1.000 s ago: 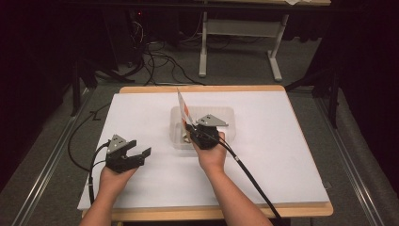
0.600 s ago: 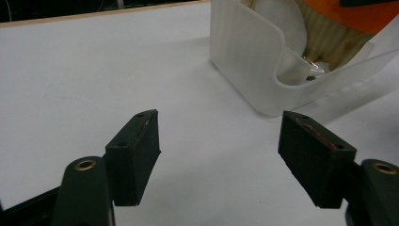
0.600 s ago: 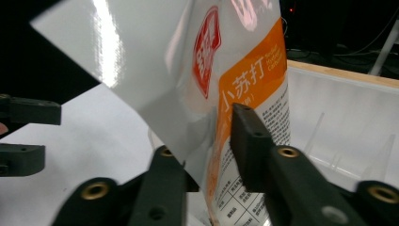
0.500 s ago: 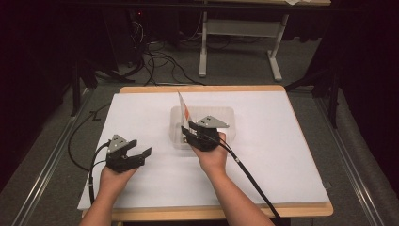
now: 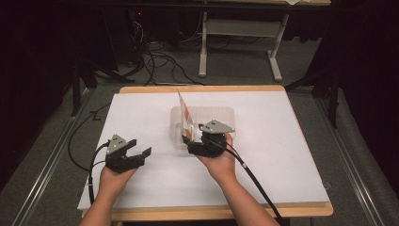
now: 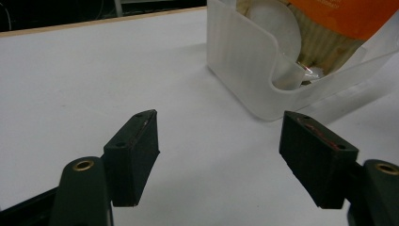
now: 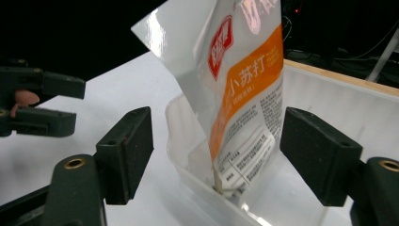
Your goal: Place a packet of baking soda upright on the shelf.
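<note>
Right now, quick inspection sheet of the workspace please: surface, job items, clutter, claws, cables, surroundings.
Surface: white sheet over a wood-edged table, flat and clean.
Job's things: translucent plastic bin mid-table; white-and-orange snack pouch standing in it, leaning at the bin's near-left corner.
Clutter: nothing seen on the sheet.
Claws: left claw open, nothing between its jaws, on the sheet left of the bin. Right claw at the bin's near edge; its jaws have just been opening, pouch between them but pads clear of it.
Cables: one black cable trails from each claw off the table.
Surroundings: dark room, floor cables, a grey table frame behind.
</note>
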Action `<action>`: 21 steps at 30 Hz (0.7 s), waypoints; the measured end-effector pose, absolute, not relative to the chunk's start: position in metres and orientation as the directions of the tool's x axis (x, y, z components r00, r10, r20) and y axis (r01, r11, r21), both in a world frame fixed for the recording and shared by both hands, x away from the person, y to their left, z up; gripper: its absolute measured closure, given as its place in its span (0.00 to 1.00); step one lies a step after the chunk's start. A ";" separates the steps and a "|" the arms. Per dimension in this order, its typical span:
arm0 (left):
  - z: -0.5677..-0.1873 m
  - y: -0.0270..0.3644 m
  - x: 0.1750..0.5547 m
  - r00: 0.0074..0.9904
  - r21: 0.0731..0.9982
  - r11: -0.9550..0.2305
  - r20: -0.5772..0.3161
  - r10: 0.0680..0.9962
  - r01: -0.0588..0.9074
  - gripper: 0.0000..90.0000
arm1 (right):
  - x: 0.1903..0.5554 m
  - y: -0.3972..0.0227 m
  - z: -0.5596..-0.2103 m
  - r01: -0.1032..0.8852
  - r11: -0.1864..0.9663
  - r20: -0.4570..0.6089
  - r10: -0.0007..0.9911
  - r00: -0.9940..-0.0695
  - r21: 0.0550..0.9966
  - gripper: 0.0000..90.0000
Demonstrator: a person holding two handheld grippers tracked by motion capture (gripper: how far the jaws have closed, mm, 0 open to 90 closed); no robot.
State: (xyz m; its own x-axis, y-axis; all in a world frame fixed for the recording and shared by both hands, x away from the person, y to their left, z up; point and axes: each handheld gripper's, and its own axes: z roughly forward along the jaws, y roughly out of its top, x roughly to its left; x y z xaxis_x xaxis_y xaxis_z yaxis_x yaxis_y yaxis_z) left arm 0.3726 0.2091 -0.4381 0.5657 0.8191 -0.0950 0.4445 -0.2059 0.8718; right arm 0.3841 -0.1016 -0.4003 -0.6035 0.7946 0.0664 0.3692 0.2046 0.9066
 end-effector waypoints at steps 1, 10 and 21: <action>-0.438 0.209 0.373 0.566 0.871 -0.207 -0.094 0.819 0.445 0.32 | 0.382 -0.104 -0.401 0.369 0.208 0.065 0.793 -0.605 0.906 0.29; -0.439 0.211 0.373 0.558 0.868 -0.204 -0.098 0.824 0.453 0.29 | 0.356 -0.151 -0.397 0.350 0.219 0.036 0.801 -0.597 0.911 0.29; -0.441 0.208 0.372 0.553 0.858 -0.223 -0.082 0.829 0.462 0.27 | 0.317 -0.278 -0.401 0.368 0.186 -0.010 0.902 -0.431 0.911 0.30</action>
State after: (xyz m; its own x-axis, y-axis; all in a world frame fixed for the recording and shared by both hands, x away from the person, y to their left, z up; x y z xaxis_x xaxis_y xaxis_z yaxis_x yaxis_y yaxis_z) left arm 0.3723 0.2082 -0.4408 0.5530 0.8292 -0.0819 0.4621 -0.2234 0.8582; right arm 0.3172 -0.2784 -0.4006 -0.4314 0.9021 -0.0096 0.3681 0.1857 0.9111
